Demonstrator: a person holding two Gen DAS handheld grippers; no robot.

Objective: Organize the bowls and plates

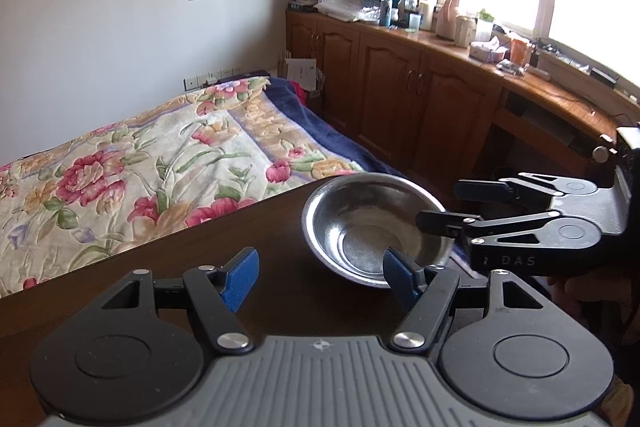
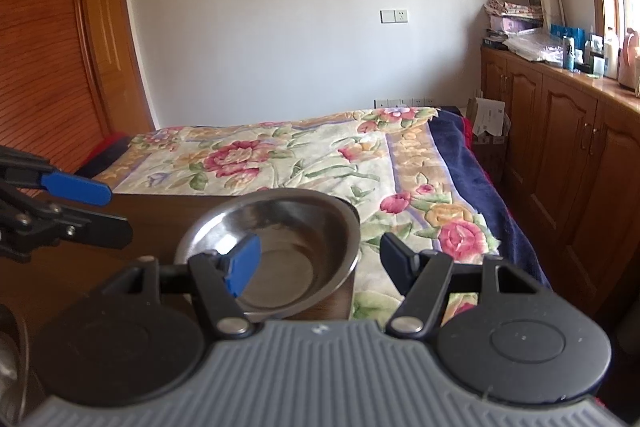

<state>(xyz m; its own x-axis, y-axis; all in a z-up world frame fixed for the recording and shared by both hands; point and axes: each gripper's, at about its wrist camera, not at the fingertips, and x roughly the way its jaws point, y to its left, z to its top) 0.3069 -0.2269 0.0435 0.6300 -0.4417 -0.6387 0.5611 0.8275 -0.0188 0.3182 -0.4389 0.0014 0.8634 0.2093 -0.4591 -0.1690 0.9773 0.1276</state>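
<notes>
Closing on the steel bowl (image 1: 378, 227) at the table's (image 1: 224, 259) corner, I held both grippers, left (image 1: 320, 277) and right (image 2: 316, 263), spread, a rim pinch seemingly next.

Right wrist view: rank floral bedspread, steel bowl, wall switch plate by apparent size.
1. Floral bedspread, largest by far.
2. Steel bowl; it sits close to the camera, so it looks bigger than it is.
3. Wall switch plate, smallest, on the far wall.
</notes>
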